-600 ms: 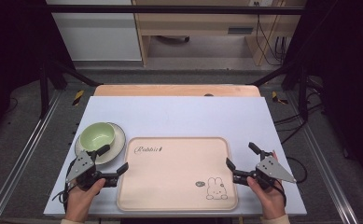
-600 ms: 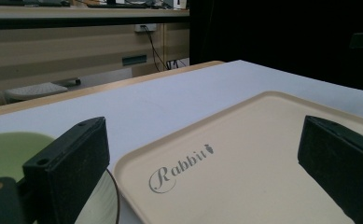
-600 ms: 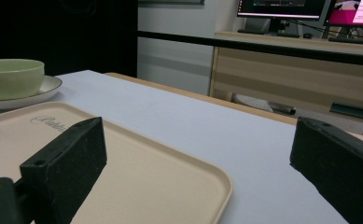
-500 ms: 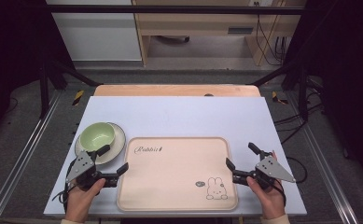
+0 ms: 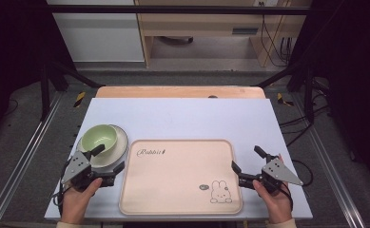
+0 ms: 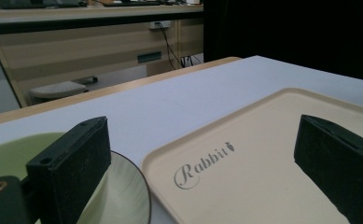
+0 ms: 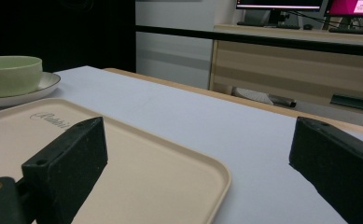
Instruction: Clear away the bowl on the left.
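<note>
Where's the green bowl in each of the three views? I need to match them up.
High view: green bowl on its white plate, left of the tray.
Left gripper view: bowl at lower left.
Right gripper view: upper left.
Shared landmark: the tray's "Rabbit" lettering.

In the high view the left gripper covers the near part of the plate, and one of its fingers overlaps the bowl's near rim. The tray's small mark beside the rabbit drawing is too small to read. Both forearms are cut off by the bottom edge. In the left gripper view the near finger hides most of the bowl, and the tray runs out past the right and bottom edges. In the right gripper view the tray's script is partly hidden behind a finger, and the plate is cut by the left edge.
</note>
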`<move>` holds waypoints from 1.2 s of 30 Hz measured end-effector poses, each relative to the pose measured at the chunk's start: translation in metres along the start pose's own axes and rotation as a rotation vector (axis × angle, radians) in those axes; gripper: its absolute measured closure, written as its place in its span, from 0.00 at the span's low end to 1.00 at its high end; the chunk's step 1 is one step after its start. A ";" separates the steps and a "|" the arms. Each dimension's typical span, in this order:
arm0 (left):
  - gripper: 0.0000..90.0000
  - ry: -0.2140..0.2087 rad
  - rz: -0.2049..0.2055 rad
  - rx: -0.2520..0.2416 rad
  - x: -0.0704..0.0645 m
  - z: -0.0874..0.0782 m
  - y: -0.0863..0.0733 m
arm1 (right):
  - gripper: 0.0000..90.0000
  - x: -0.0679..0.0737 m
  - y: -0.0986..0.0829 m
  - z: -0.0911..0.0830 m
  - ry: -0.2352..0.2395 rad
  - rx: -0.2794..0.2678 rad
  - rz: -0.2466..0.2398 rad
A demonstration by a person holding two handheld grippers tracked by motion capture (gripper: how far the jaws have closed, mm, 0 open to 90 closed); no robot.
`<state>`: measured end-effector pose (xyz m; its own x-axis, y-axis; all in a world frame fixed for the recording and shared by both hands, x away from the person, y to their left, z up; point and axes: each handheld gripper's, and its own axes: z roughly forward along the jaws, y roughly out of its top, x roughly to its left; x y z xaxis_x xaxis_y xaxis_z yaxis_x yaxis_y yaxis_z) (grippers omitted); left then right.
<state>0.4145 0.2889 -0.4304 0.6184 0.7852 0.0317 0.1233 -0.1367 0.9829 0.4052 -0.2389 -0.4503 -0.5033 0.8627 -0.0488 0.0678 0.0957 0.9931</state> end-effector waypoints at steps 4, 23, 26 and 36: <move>0.05 0.046 0.024 -0.005 0.007 -0.008 0.012 | 0.05 0.000 0.000 0.000 0.000 0.003 0.001; 0.07 0.263 0.008 0.025 0.072 0.005 0.055 | 0.05 0.003 -0.001 0.002 -0.010 0.021 0.003; 0.08 0.289 -0.023 0.042 0.082 0.008 0.052 | 0.04 0.002 -0.001 0.002 -0.012 0.022 0.001; 0.08 0.369 -0.072 0.138 0.094 0.003 0.034 | 0.05 0.004 -0.001 0.003 -0.008 0.029 -0.006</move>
<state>0.4789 0.3563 -0.3943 0.2872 0.9565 0.0513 0.2745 -0.1335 0.9523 0.4057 -0.2336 -0.4520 -0.4972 0.8659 -0.0554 0.0899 0.1149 0.9893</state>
